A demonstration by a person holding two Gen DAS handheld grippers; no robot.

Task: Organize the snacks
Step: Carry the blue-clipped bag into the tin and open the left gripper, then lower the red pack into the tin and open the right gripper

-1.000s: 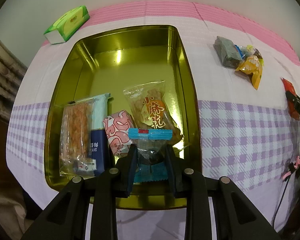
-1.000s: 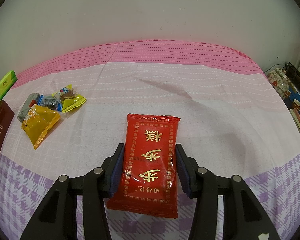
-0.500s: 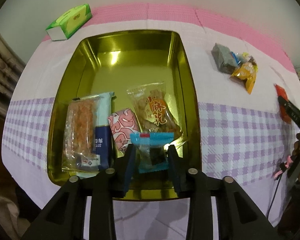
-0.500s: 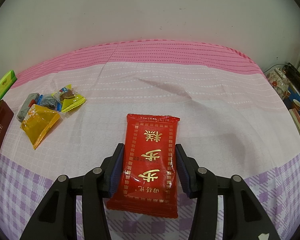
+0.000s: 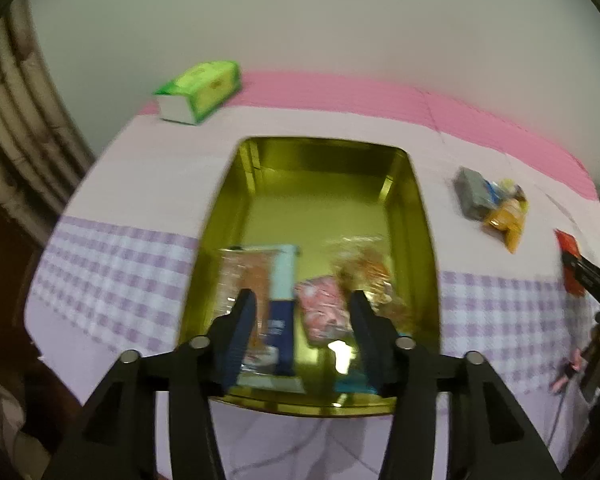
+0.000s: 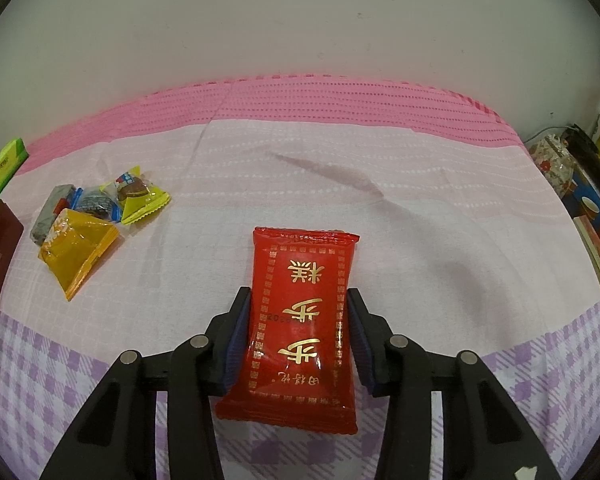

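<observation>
Black plastic arms with dark blue pads make up the left gripper (image 5: 302, 330), whose jaws have just been opening and now stand apart with nothing pressed between them, above the near end of the gold tin (image 5: 428, 240). Inside the tin, at that near end, lie an orange cracker pack (image 5: 246, 276), a blue-and-white packet (image 5: 282, 300) beside it, a pink wrapped snack (image 5: 322, 312) and a clear bag of brown twists (image 5: 364, 268); a small blue-edged packet (image 5: 350, 385) shows at the tin's near wall, though blur makes its outline uncertain. Beyond the tin's far left corner sits a green tissue pack (image 5: 198, 90). To the tin's right a small heap of candies (image 6: 88, 220) rests on the pink and purple checked cloth (image 6: 440, 240). Further right of the tin, the right gripper (image 6: 298, 338) has just been closing, and its pads press the sides of the red snack packet (image 6: 300, 320), which lies flat on the cloth with gold characters facing up.
</observation>
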